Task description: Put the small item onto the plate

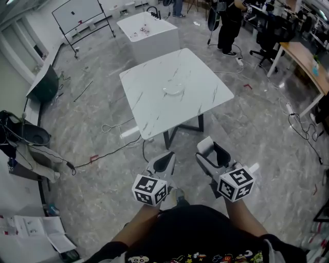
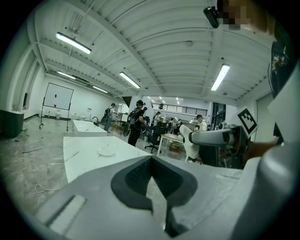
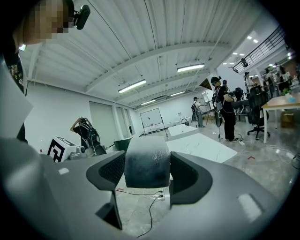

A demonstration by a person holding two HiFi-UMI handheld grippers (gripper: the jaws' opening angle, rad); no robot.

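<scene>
A clear glass plate lies near the middle of the white marble table, well ahead of both grippers. My right gripper is held low over the floor, short of the table, shut on a small grey-white rounded item that fills the gap between its pads. My left gripper hangs beside it, shut with nothing in it. In the left gripper view the plate shows far off on the table, and the closed jaws meet at the left gripper.
A second white table and a whiteboard stand behind the marble one. Cables trail over the floor to the left. A person stands at the back right near a wooden desk.
</scene>
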